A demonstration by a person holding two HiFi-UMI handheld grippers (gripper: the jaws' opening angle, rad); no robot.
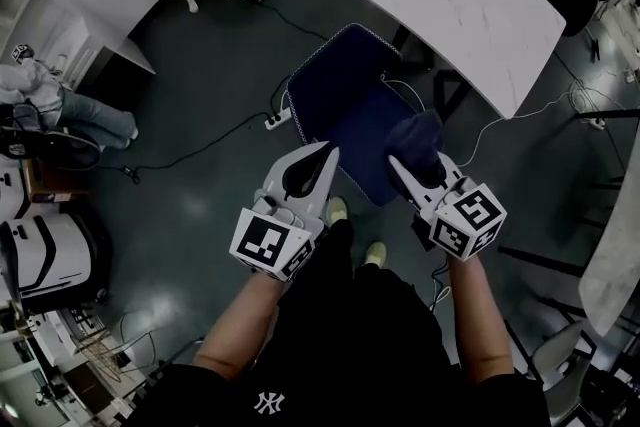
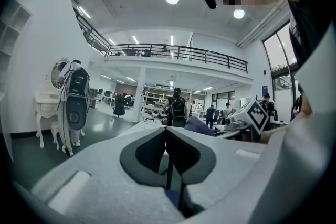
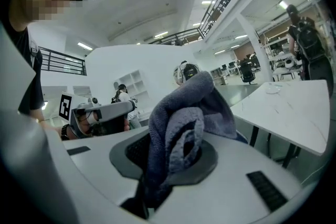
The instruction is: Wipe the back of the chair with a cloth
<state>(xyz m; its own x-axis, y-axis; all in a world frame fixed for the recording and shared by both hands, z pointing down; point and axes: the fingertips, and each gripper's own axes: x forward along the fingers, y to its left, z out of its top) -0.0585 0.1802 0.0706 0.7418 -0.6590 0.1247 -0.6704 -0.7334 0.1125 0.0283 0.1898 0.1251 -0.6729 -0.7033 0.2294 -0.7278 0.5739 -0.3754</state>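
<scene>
Pinching a bunched blue-grey cloth [image 1: 416, 141] tight between the jaws of the right gripper [image 1: 408, 171], holding it over the near right part of the dark blue chair [image 1: 335, 105]; touching or not, cannot tell. Holding the left gripper [image 1: 326, 157] just to the left, jaws pressed together on nothing. Standing at far right beyond the chair, a white marbled table [image 1: 470, 5]. Lying on the floor by the chair's left side, a power strip [image 1: 277, 120].

I see the bunched blue-grey cloth [image 3: 181, 128] clamped in my right tool [image 1: 412, 170], just over the chair [image 1: 345, 105]. The dark blue chair stands upright on the floor.
</scene>
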